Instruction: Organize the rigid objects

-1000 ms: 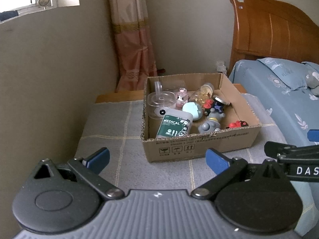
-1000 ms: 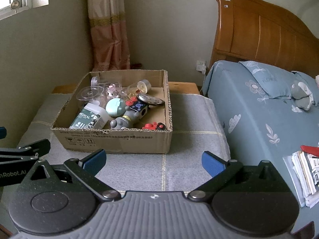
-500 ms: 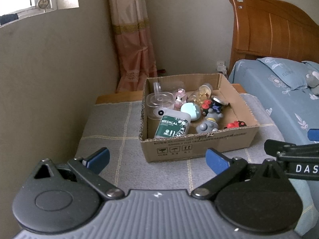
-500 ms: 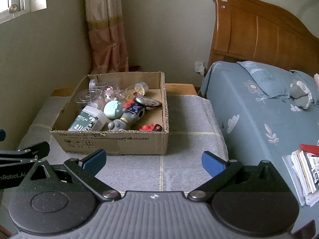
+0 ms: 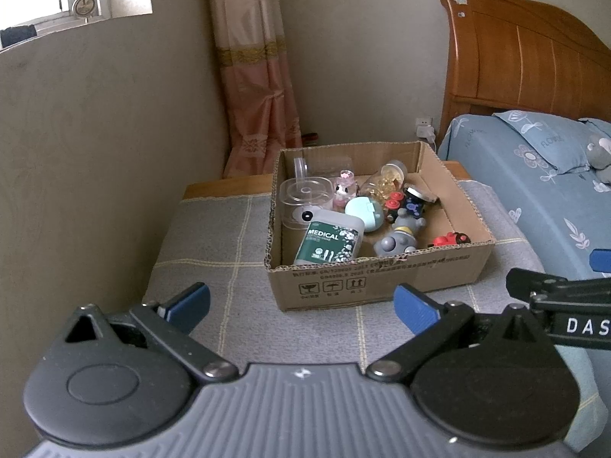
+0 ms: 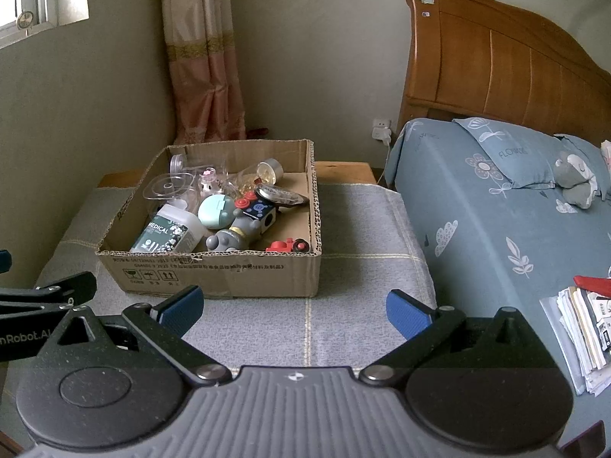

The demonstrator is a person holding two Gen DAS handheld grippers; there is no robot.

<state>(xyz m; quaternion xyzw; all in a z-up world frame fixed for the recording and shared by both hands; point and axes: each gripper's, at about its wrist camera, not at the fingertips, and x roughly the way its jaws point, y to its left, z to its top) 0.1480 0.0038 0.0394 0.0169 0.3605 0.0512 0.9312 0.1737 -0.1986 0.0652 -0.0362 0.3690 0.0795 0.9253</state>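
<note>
An open cardboard box (image 5: 382, 282) (image 6: 214, 273) stands on a grey checked cloth. Inside lie a green MEDICAL bottle (image 5: 330, 242) (image 6: 164, 234), a clear round container (image 5: 305, 196), a mint round case (image 5: 364, 213) (image 6: 217, 210), a grey toy figure (image 5: 397, 238) (image 6: 233, 236), a small red toy (image 5: 448, 239) (image 6: 286, 245) and other small items. My left gripper (image 5: 301, 305) is open, hovering in front of the box with nothing between its fingers. My right gripper (image 6: 294, 311) is open too, in front of the box's right corner.
The cloth-covered table (image 6: 362, 229) is bounded by a wall on the left and a bed with blue bedding (image 6: 496, 221) and a wooden headboard (image 6: 496, 65) on the right. A stack of papers (image 6: 580, 328) lies on the bed. A pink curtain (image 5: 259, 87) hangs behind.
Both grippers have drawn back and risen slightly, so the box looks a little smaller and farther. Both stay open and the box contents have not moved.
</note>
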